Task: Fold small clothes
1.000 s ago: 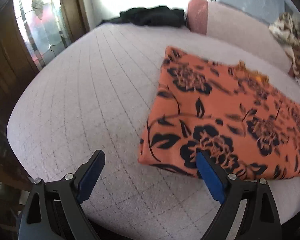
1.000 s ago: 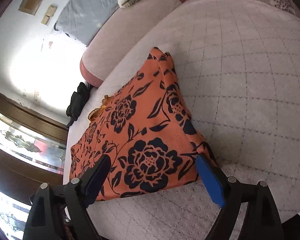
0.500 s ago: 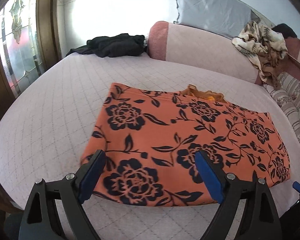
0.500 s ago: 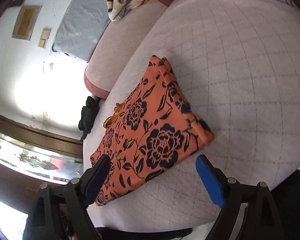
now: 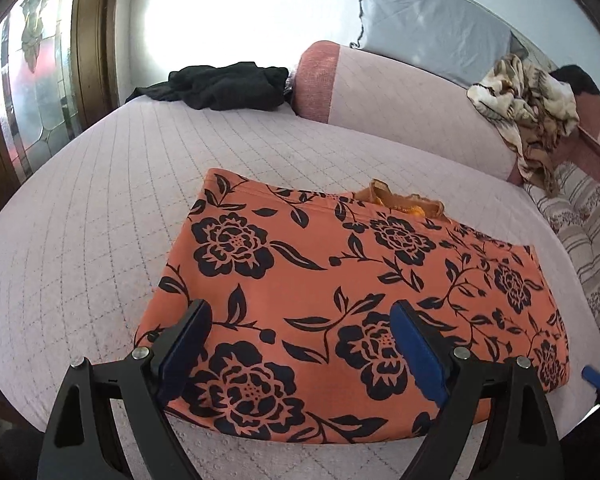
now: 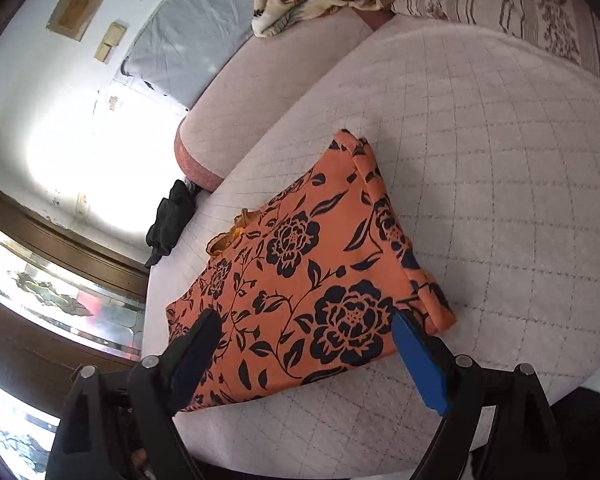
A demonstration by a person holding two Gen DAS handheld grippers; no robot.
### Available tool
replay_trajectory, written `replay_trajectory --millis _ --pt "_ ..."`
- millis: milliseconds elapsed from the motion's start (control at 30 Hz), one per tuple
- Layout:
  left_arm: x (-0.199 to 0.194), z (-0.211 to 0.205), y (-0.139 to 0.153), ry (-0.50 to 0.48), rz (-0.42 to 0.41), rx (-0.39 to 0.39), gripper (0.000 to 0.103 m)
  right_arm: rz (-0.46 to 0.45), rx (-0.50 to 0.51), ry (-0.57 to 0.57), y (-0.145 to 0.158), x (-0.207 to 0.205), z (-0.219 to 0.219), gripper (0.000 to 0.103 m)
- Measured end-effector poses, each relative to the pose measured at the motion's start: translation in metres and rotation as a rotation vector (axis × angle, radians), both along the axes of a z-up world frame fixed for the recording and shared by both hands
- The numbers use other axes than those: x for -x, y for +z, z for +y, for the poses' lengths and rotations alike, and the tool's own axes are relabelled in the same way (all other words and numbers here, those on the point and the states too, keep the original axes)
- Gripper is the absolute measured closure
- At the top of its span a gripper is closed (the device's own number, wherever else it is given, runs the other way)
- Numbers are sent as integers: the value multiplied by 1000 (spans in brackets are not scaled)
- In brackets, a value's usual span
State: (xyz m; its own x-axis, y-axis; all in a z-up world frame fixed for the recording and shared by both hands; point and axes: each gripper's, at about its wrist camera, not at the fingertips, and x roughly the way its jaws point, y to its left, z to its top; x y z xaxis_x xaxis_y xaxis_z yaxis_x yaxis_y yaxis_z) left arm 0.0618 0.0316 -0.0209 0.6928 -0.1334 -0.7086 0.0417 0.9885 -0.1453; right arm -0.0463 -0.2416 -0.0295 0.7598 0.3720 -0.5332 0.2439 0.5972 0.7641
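An orange garment with black flowers (image 5: 340, 280) lies folded flat as a rectangle on the pale quilted bed; an orange inner edge pokes out at its far side. My left gripper (image 5: 300, 312) hovers open above its near edge, nothing between the blue pads. In the right wrist view the same garment (image 6: 312, 280) lies ahead, and my right gripper (image 6: 304, 320) hangs open above its near right corner, also holding nothing. A blue fingertip of the right gripper (image 5: 594, 376) shows at the left view's right edge.
A black garment (image 5: 224, 86) lies at the bed's far left. A pink bolster (image 5: 400, 92) and a grey pillow (image 5: 432, 28) line the far side, with a brown patterned cloth (image 5: 528, 108) heaped at right. Striped bedding (image 6: 500, 4) borders the right side. A glazed wooden door (image 5: 32, 76) stands left.
The left view has swung right and lifted, so the garment now lies centred between its fingers. The right gripper has risen and drawn back from the garment's corner. Both stayed open.
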Motion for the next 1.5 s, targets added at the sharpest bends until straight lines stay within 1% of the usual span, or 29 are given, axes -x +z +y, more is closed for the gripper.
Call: replay_trajectory --millis 67,100,167,200,267,300,367,433,567,767,900,1000,1133,1167,1200,1233,1267,1400,1500 --pt "0 -5 -2 -10 5 9 12 33 -117 -4 -21 2 5 14" --pt "1 -12 -4 -29 8 0 12 46 -148 -5 -31 2 10 14" --pt "1 -28 -10 -68 16 -35 12 53 -171 -42 -45 0 14 14" --pt "1 -36 -15 -80 27 -56 12 61 -200 -63 -53 -2 14 14" --pt "-2 -49 -23 -97 62 -82 12 86 -295 -132 -70 -4 10 14" --pt "-2 -53 -25 -100 70 -83 12 76 -327 -164 -72 -2 9 13" --pt "-3 -60 -28 -96 84 -95 12 66 -332 -182 -70 -1 8 13" --pt "-6 -64 -32 -93 100 -99 12 63 -360 -209 -74 0 5 13" --pt "-9 -68 -39 -91 132 -113 13 50 -349 -245 -72 -5 0 13" --pt "-12 -68 -42 -92 141 -121 12 40 -314 -254 -67 -15 -4 13" --pt "-12 -68 -39 -93 141 -117 12 37 -275 -243 -62 -19 -3 17" --pt "-13 -67 -34 -90 131 -101 12 41 -233 -229 -59 -22 -2 24" --pt "-15 -69 -35 -93 126 -97 12 43 -186 -216 -57 -27 0 24" --pt "-17 -72 -39 -99 139 -105 12 45 -179 -213 -58 -28 0 24" --pt "-18 -75 -44 -106 151 -130 12 45 -173 -212 -59 -29 0 23" --pt "-18 -78 -46 -112 145 -154 12 43 -175 -215 -60 -29 0 23" --pt "-17 -79 -44 -116 133 -161 12 42 -179 -216 -59 -29 0 23" --pt "-17 -75 -35 -109 132 -106 12 41 -172 -201 -59 -30 -1 23" --pt "-16 -75 -29 -104 101 -103 12 43 -160 -194 -59 -31 0 23"
